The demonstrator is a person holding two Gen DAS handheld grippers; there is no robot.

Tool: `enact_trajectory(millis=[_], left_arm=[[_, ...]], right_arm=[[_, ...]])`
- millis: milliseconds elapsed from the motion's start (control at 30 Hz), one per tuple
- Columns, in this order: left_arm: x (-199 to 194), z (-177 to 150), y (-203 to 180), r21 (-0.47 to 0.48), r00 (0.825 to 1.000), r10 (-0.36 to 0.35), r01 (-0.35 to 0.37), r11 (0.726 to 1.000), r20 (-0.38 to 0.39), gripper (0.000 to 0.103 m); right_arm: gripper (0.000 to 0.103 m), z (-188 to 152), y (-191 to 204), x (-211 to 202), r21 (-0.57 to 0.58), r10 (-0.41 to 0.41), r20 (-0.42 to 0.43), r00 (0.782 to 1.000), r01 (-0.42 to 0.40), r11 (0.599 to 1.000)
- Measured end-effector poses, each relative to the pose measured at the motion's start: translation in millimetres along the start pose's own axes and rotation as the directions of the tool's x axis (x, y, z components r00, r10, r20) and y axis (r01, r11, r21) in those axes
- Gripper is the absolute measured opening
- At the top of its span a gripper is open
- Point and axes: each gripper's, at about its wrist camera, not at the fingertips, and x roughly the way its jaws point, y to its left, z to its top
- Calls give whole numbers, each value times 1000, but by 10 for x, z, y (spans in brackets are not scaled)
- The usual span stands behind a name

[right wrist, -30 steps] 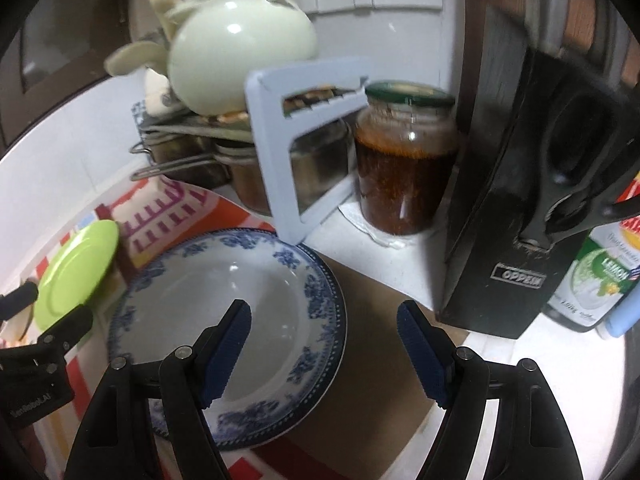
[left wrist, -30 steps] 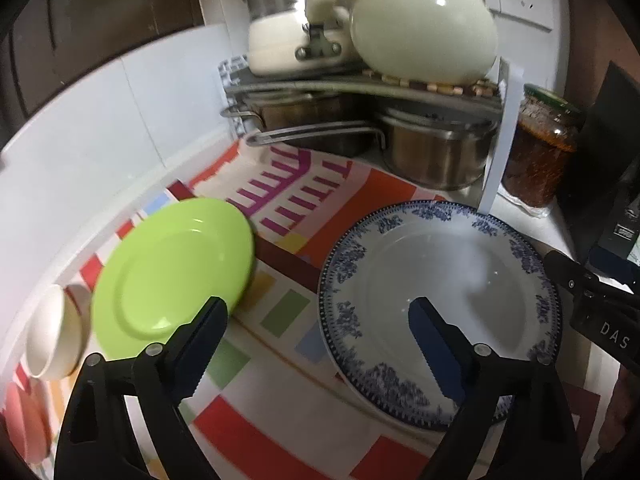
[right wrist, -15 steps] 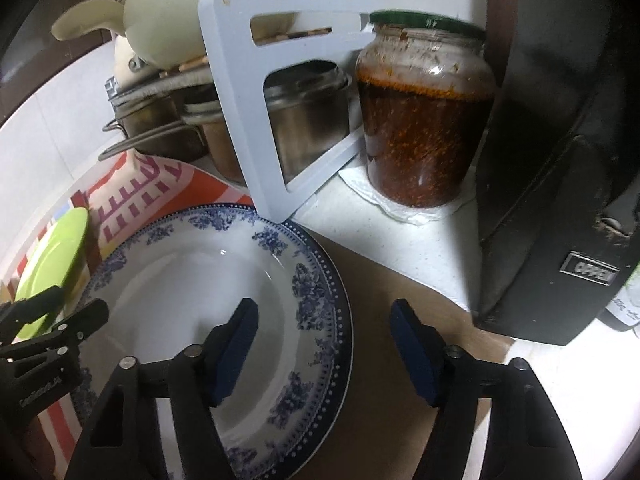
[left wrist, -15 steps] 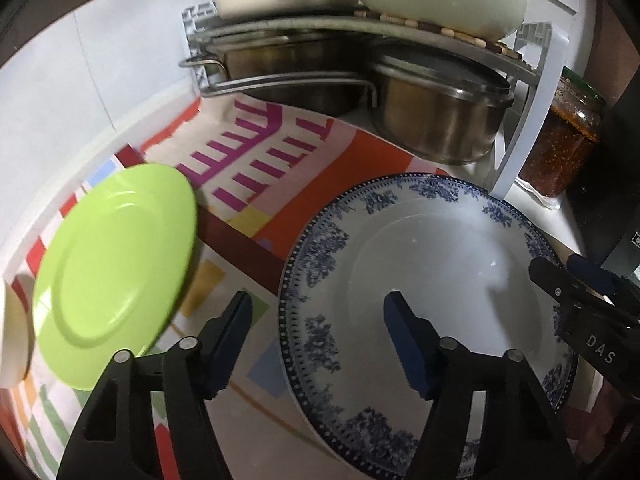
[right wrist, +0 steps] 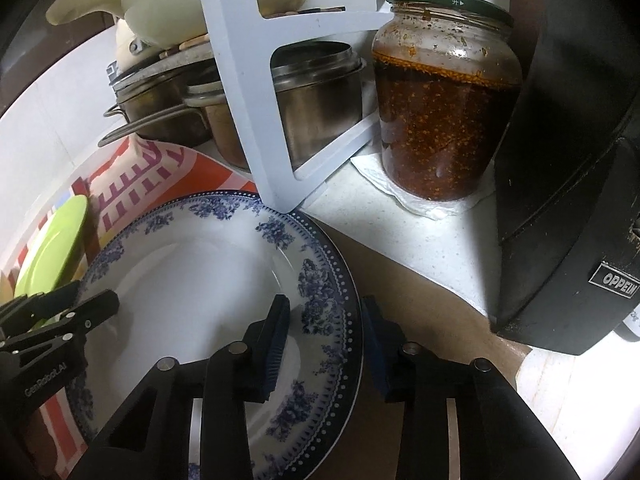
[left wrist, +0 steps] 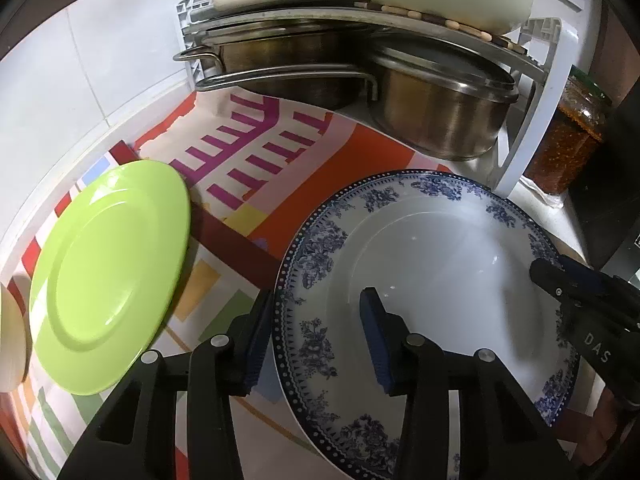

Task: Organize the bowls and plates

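A big white plate with a blue flower rim lies flat on the striped mat. My left gripper straddles its left rim, one finger outside the edge and one over the plate's well. Its jaws are closing, with a gap still showing at the pads. My right gripper straddles the right rim of the same plate and is also closing, its pads not pressed on. A green plate lies to the left, and a cream bowl sits at the far left edge.
A white rack holds steel pots below and a cream teapot above, right behind the plate. A chili jar and a black knife block stand at the right. The colourful mat covers the counter.
Both grippers came down and forward onto the blue-rimmed plate. Their jaws narrowed from wide open to a half gap around its left and right rims.
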Motion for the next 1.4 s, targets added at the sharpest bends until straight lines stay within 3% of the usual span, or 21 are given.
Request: enact_trajectory(millis=[467,867,1400], left_arm=[[-354,-242,205,-43,999,24,-23,999,23,43],[-967,-540,497,-130,996,63,-54,990,67,43],[-1765,-1229,1040,-296,976,200,-165,941,92,43]], right_arm=[[36,-78,140,-222,-32,16,0,1000,-16,999],[36,-174,366,-718,-97,43,42,998,-39,995],[36,-441,984,-1306,-243,178,66,982,-157,957]])
